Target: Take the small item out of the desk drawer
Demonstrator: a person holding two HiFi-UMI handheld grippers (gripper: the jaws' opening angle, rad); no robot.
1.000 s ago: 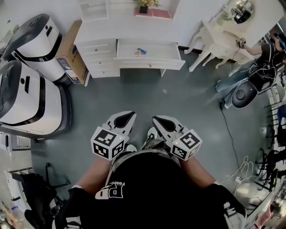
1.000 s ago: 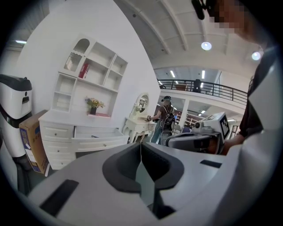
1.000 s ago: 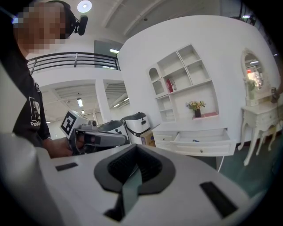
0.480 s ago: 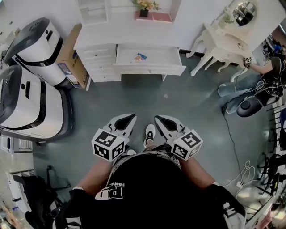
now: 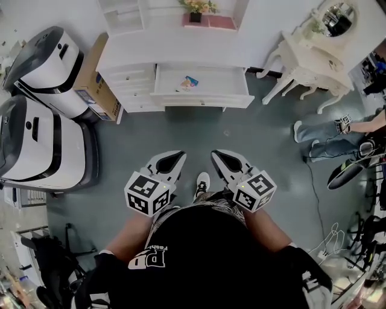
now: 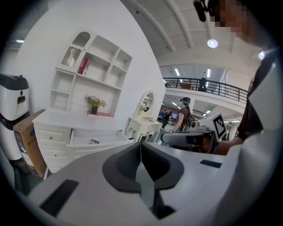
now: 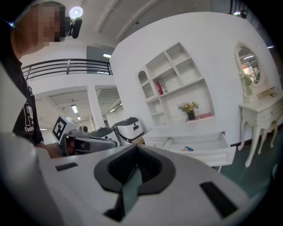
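The white desk [image 5: 175,51] stands ahead with its middle drawer [image 5: 202,98] pulled out. A small blue and orange item [image 5: 189,81] lies inside, toward the drawer's left half. It also shows as the item [image 6: 93,141] in the left gripper view and the item [image 7: 189,148] in the right gripper view. My left gripper [image 5: 179,156] and right gripper [image 5: 215,154] are held side by side over the grey floor, well short of the desk. Both point at it, are shut, and hold nothing. The jaws meet at the left gripper [image 6: 140,143] and the right gripper [image 7: 135,148].
Two large white machines [image 5: 42,121] and a cardboard box [image 5: 96,84] flank the desk's left. At the right is a white vanity table [image 5: 313,54] with a mirror. A seated person's legs [image 5: 338,130] and a floor cable [image 5: 313,187] lie right. A flower pot [image 5: 194,13] tops the desk.
The desk and open drawer have come nearer and lower in the head view as both grippers advanced toward them. The person at the right has shifted. Both grippers stayed shut.
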